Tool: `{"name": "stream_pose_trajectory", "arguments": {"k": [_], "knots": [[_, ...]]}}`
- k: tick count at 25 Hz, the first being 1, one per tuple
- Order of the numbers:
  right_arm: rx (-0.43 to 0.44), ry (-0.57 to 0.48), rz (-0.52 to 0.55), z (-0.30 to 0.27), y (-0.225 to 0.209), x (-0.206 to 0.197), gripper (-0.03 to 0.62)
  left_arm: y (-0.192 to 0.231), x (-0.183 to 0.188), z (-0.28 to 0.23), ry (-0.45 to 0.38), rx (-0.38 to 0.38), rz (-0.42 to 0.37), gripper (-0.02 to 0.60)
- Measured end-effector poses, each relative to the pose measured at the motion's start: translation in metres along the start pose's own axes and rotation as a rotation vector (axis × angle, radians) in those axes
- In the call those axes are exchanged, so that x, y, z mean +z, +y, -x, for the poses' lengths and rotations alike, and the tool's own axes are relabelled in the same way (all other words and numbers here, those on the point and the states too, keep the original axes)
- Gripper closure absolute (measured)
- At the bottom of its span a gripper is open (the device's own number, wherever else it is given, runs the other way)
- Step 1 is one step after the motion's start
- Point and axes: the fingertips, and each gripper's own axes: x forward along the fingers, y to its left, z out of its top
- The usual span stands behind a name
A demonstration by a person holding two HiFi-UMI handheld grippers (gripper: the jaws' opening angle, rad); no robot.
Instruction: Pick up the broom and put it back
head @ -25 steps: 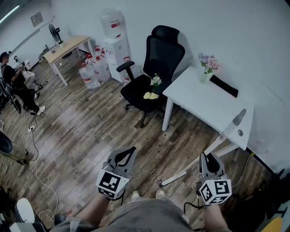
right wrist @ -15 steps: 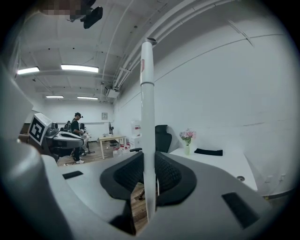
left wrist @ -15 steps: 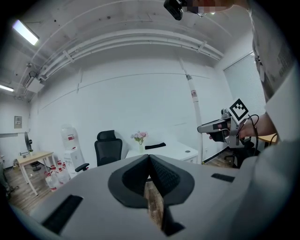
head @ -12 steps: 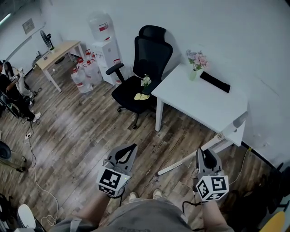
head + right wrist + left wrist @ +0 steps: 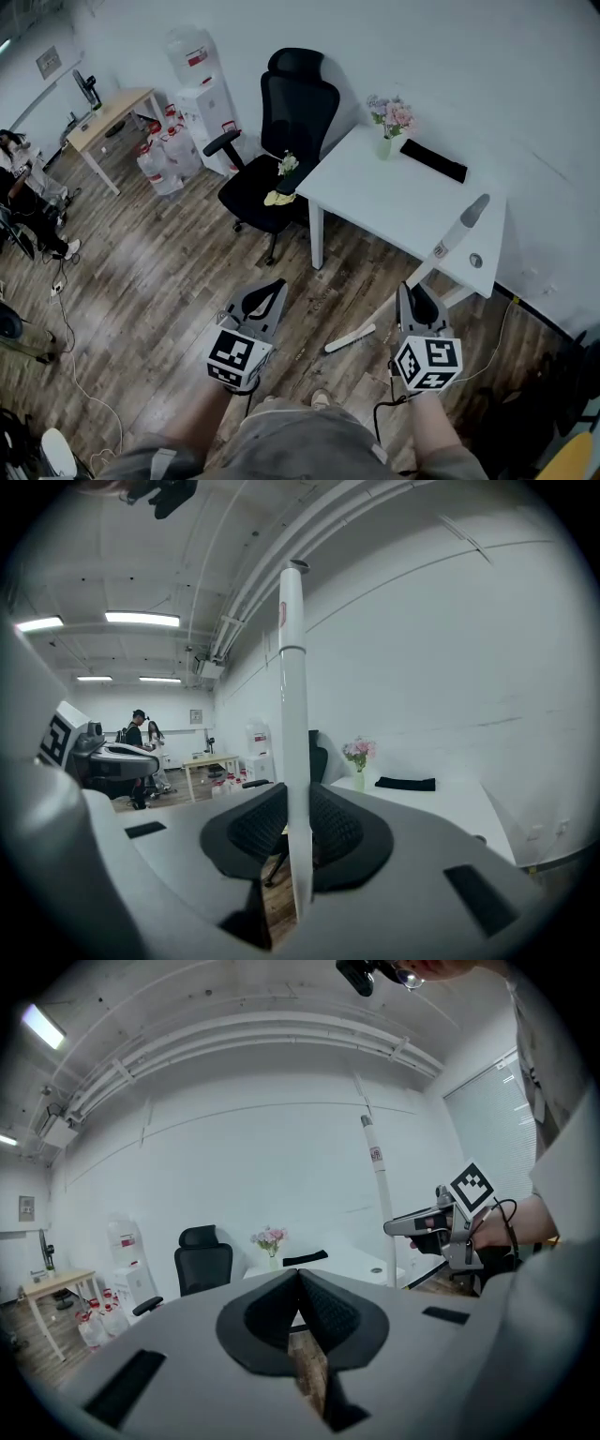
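The broom is a long white pole (image 5: 441, 248) with a flat white head (image 5: 349, 339) low over the wooden floor. It slants up to the right, and its grey grip end (image 5: 472, 212) shows over the white desk's corner. My right gripper (image 5: 413, 293) is shut on the pole partway up. In the right gripper view the pole (image 5: 292, 696) stands upright between the black pads (image 5: 258, 829). My left gripper (image 5: 269, 292) hovers to the left, shut and empty. The left gripper view shows its jaws (image 5: 299, 1277) meeting, with the pole (image 5: 378, 1185) and right gripper (image 5: 412, 1225) off to the right.
A white desk (image 5: 375, 202) stands just ahead with a flower vase (image 5: 386, 127) and a black bar (image 5: 433, 160). A black office chair (image 5: 272, 150) sits left of it. Water dispenser (image 5: 202, 84), bottles (image 5: 157, 157), wooden table (image 5: 108, 111) and a seated person (image 5: 19, 183) are far left. A cable (image 5: 70, 328) crosses the floor.
Both grippers have moved forward, closer to the desk. The broom has travelled with the right gripper, and its grip end now shows over the desk's corner.
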Motion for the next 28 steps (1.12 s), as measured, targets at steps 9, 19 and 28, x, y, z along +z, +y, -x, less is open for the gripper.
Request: {"name": "stream_pose_trajectory", "arguments": {"k": [9,19,28], "knots": [[-0.131,0.016,-0.024,-0.01,-0.033,-0.014,0.5,-0.018,-0.008,-0.058,0.016,-0.15,-0.007,0.565],[-0.405,0.022,-0.032,-0.012,-0.06,-0.037,0.5,-0.025,-0.024,-0.14,0.034,-0.455,-0.059,0.565],[-0.542,0.055,-0.054,-0.013,-0.068,-0.06,0.5,-0.024,-0.036,-0.181,0.047,-0.578,-0.059,0.565]]}}
